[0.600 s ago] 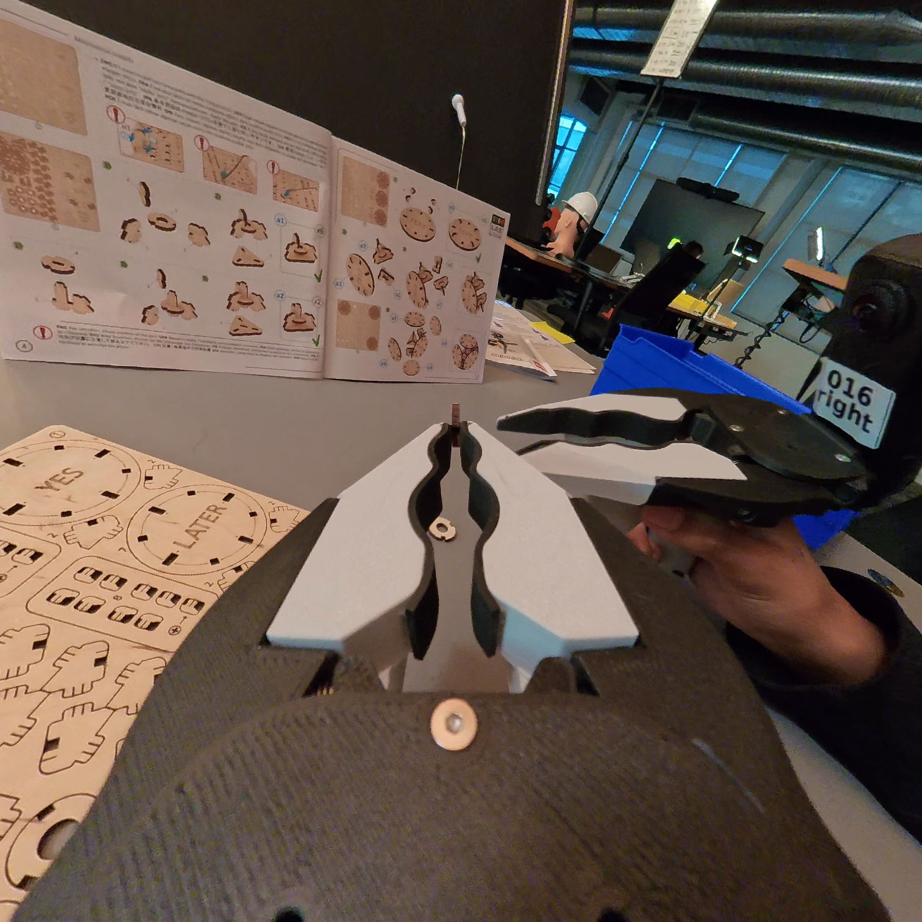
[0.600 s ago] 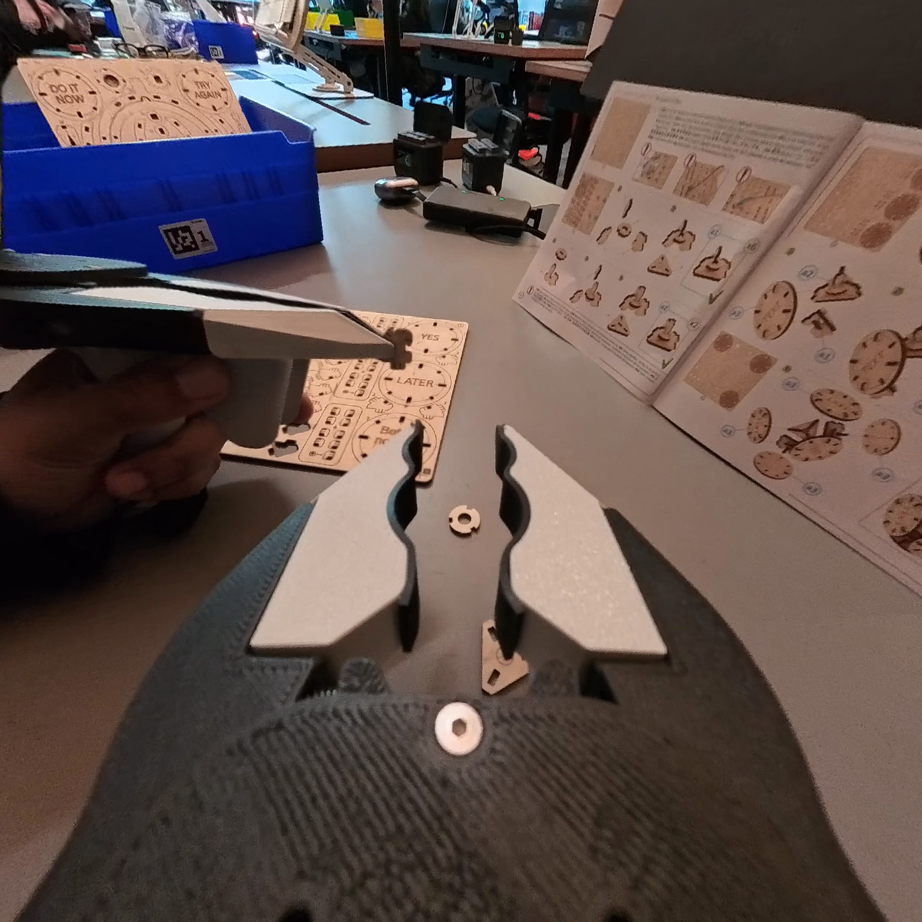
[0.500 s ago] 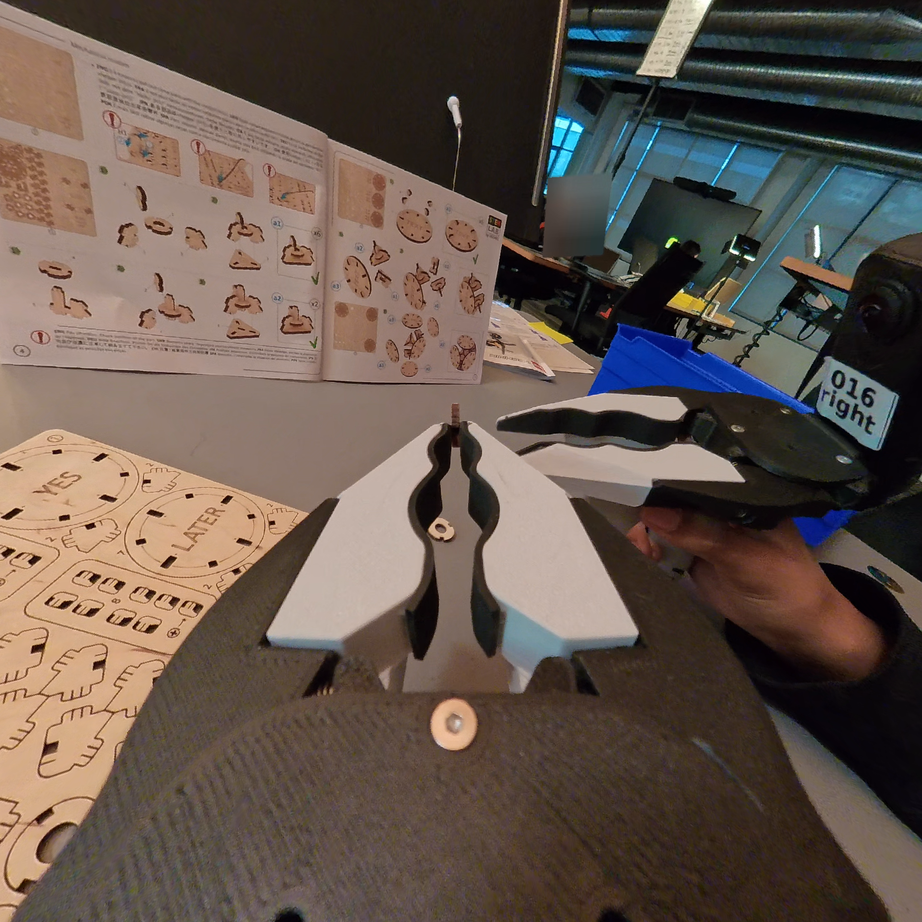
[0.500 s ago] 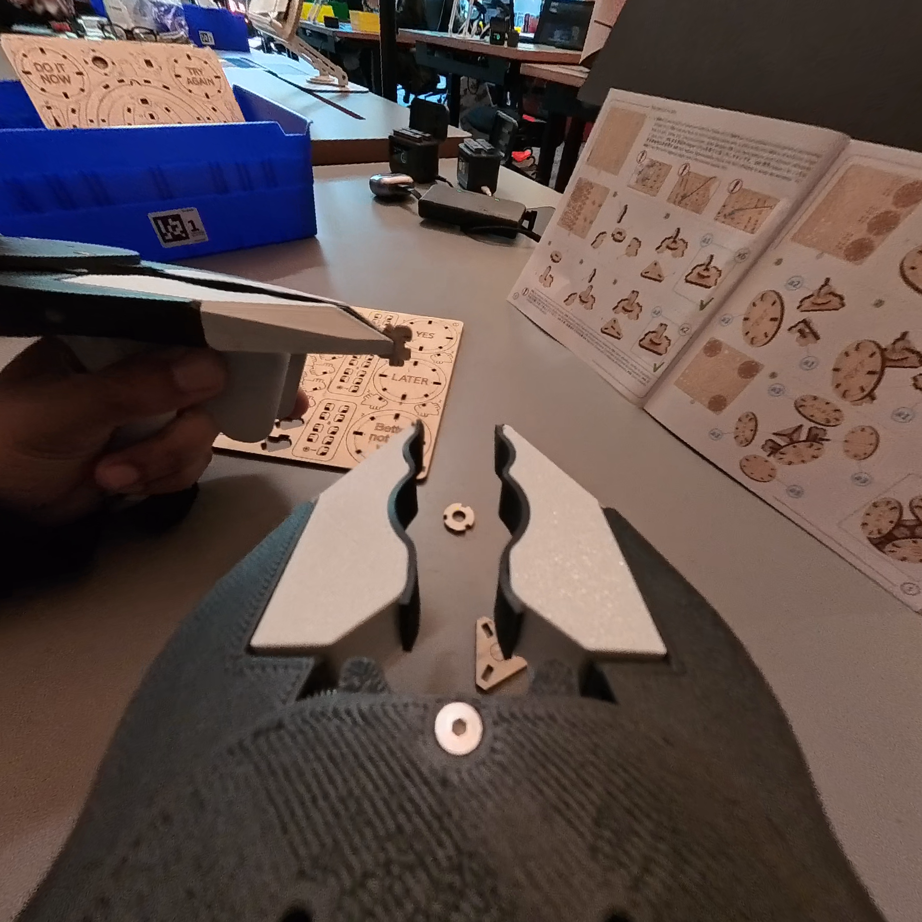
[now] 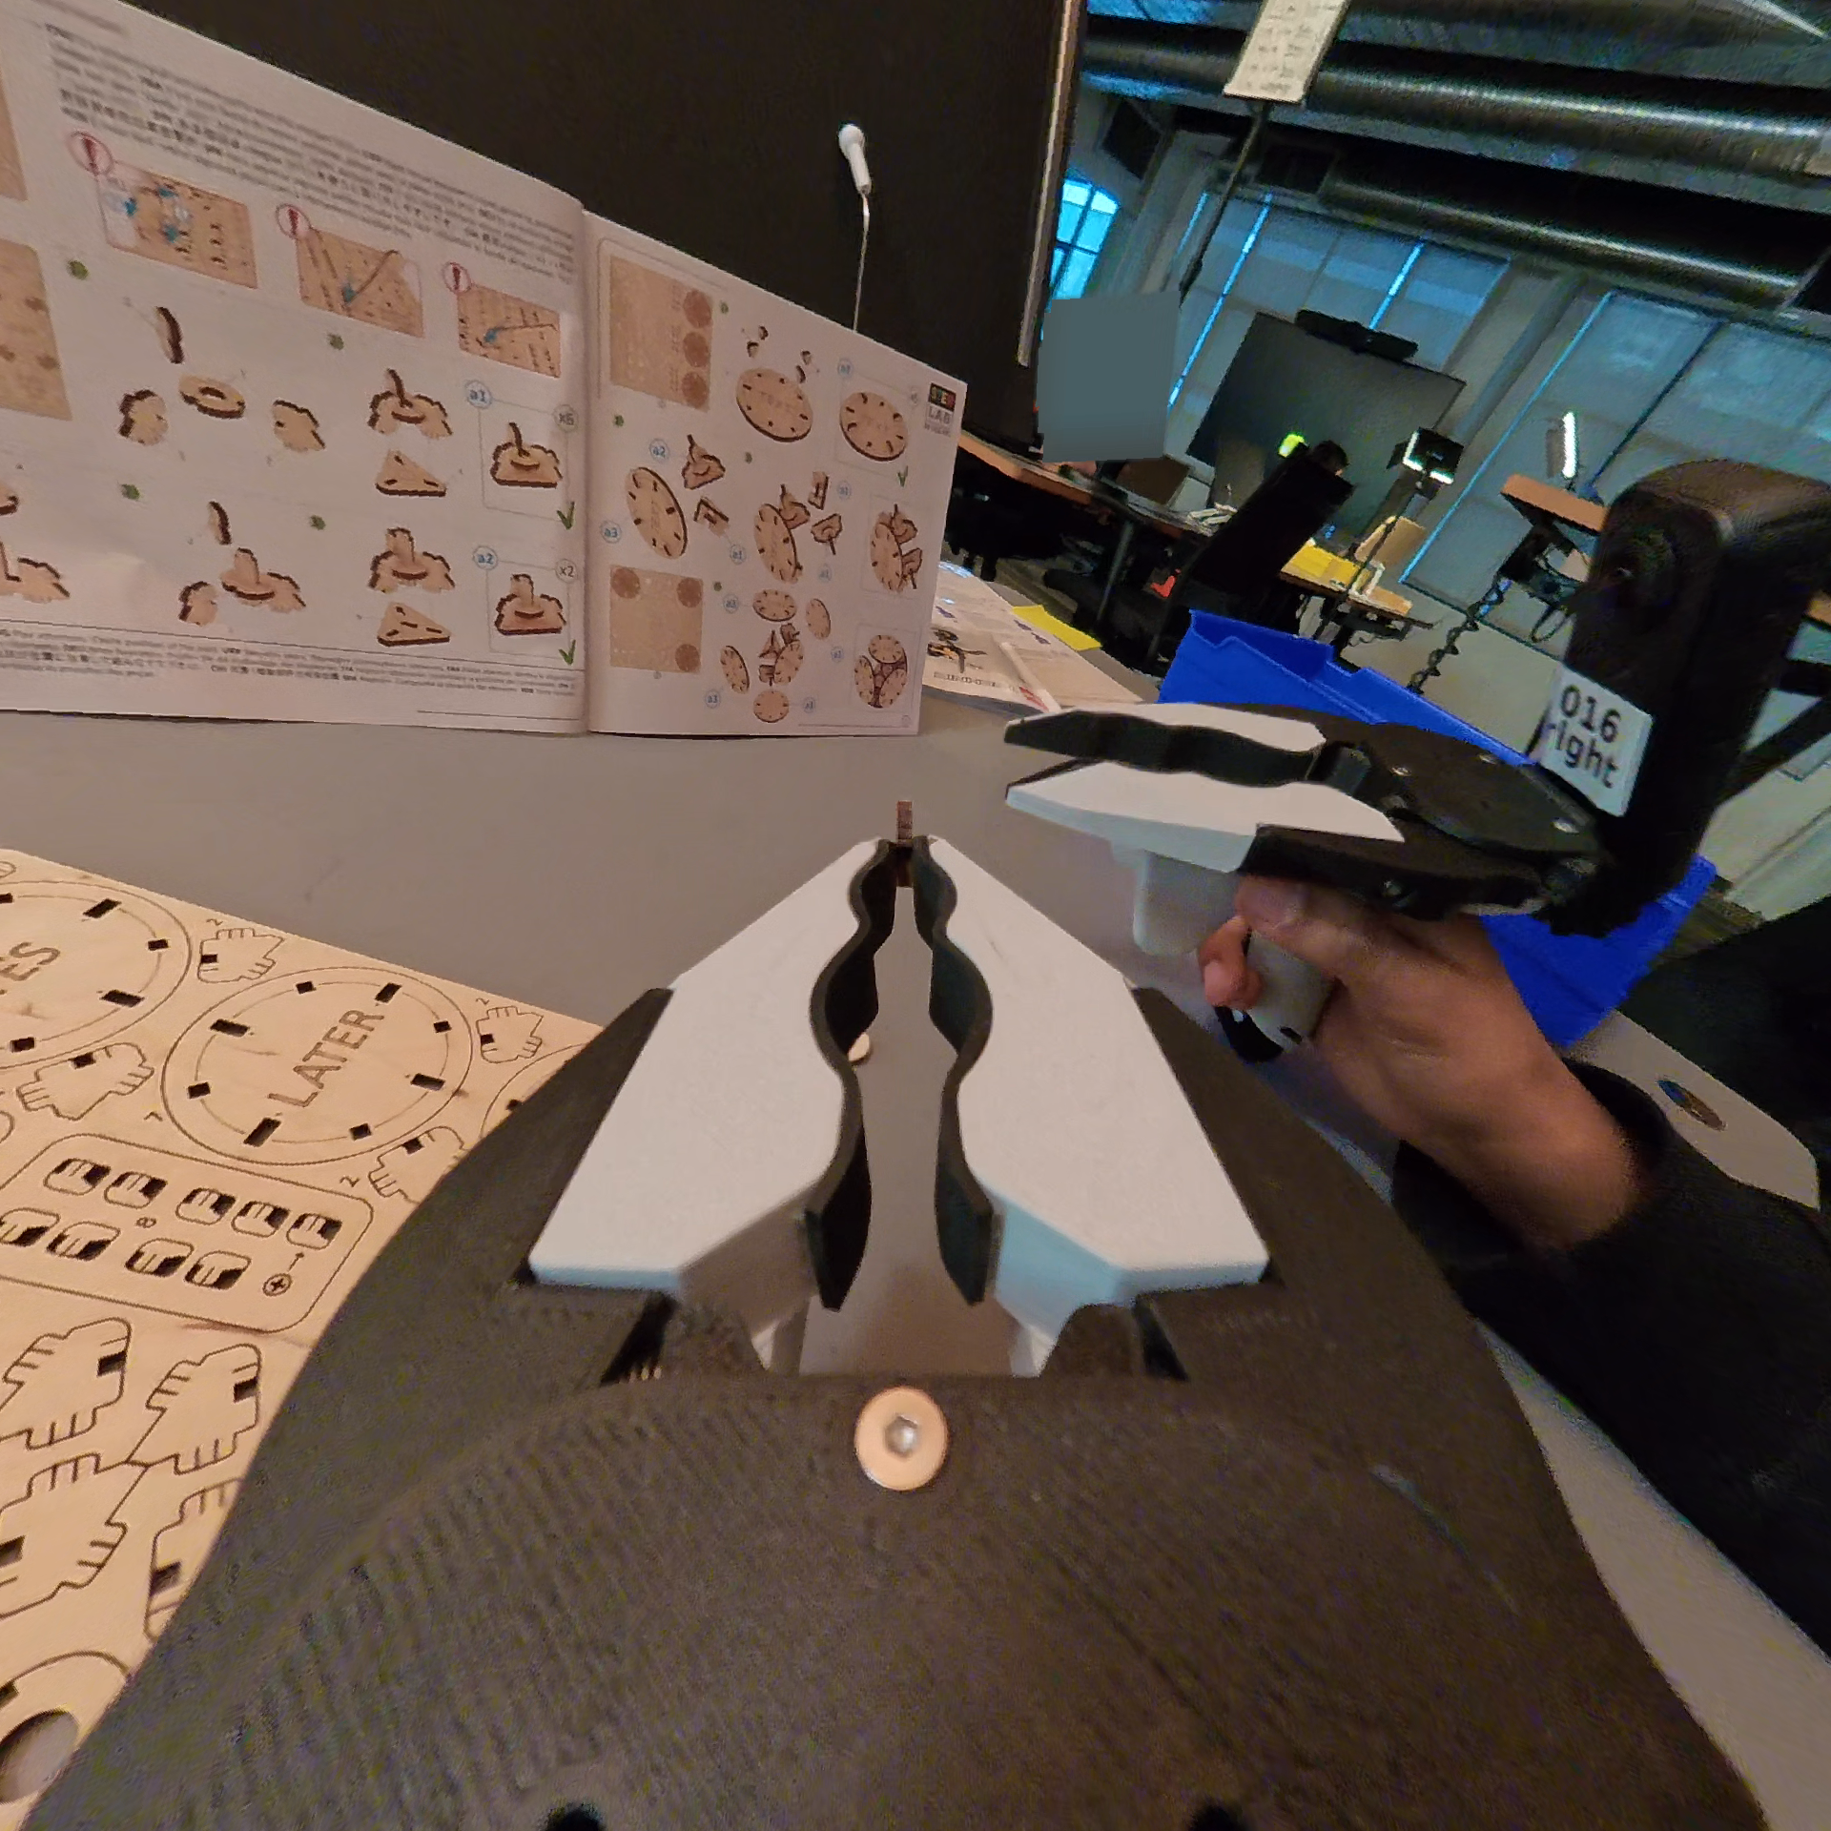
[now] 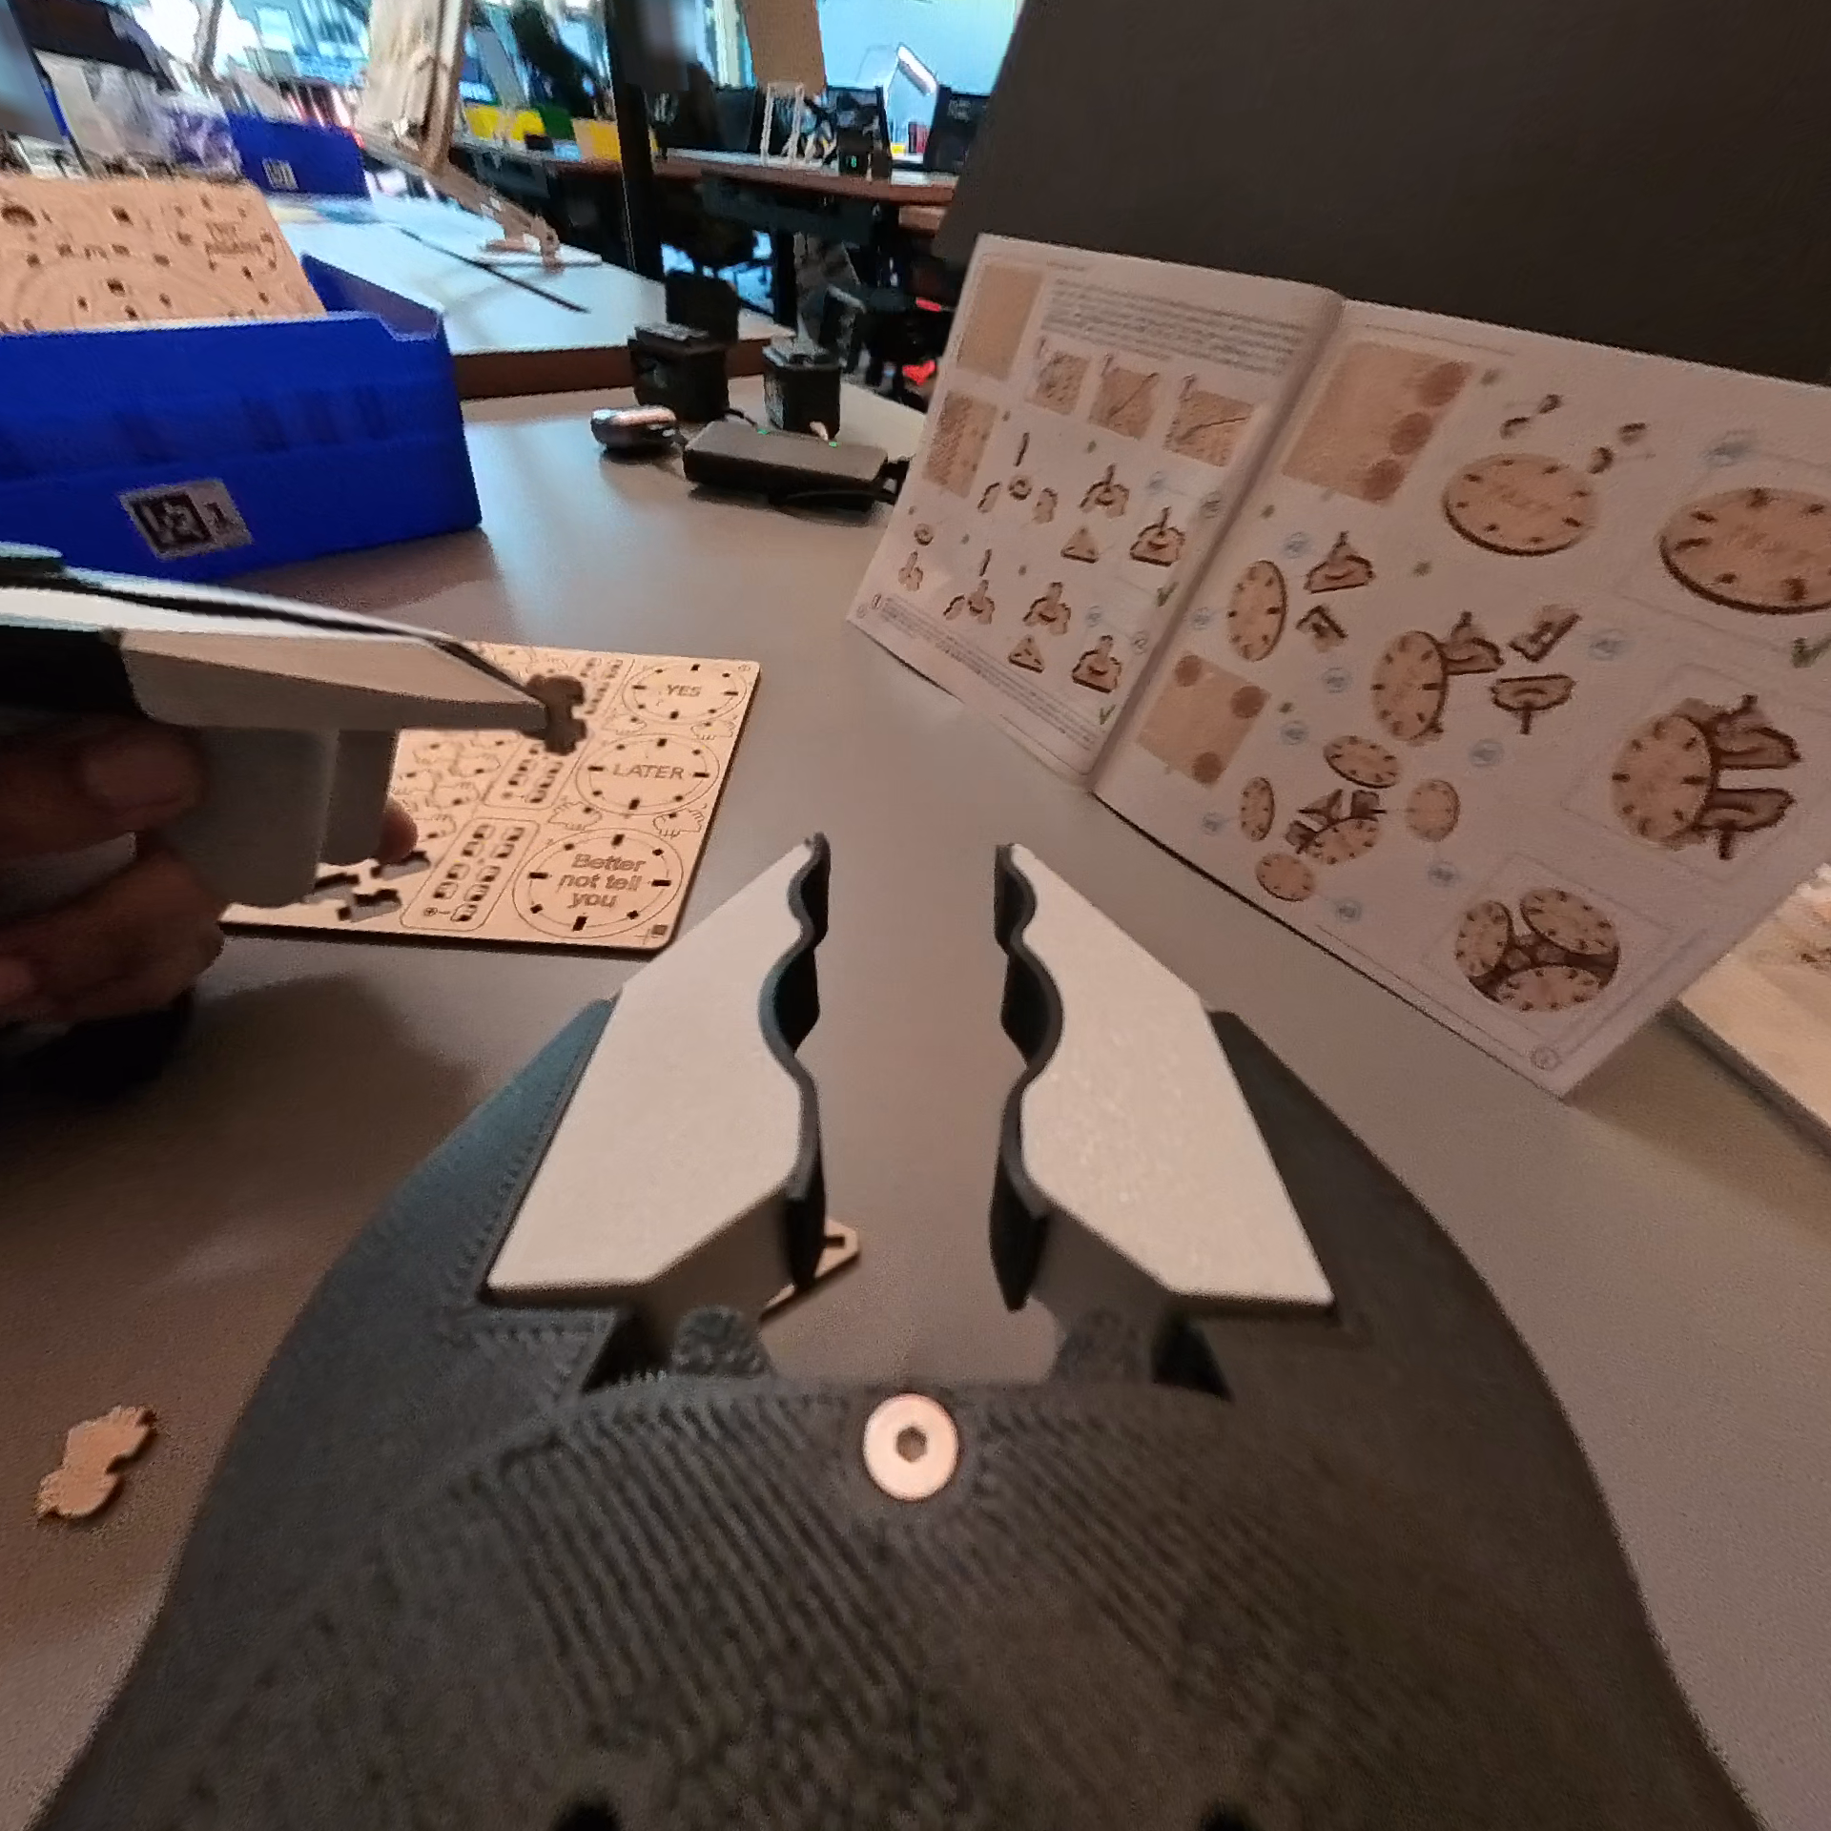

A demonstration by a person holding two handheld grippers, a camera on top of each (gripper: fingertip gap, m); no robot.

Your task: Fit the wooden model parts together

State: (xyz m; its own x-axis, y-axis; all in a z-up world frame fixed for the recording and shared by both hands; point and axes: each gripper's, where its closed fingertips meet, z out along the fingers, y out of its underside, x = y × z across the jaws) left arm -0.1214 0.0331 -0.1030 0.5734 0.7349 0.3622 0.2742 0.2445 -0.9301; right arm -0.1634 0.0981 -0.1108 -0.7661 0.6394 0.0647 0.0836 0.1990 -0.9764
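Since the earlier frame the right hand-held gripper, jaws apart and empty, has swung away from the left hand-held gripper, whose tips pinch a small wooden piece edge-on above the tabletop, so a slight loosening could drop it.

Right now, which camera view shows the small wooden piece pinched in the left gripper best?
The right wrist view: the wooden piece shows side-on, its knobbly outline sticking out from the left gripper, whose fingers press on it. The left wrist view shows only its thin edge poking up past the closed fingertips.
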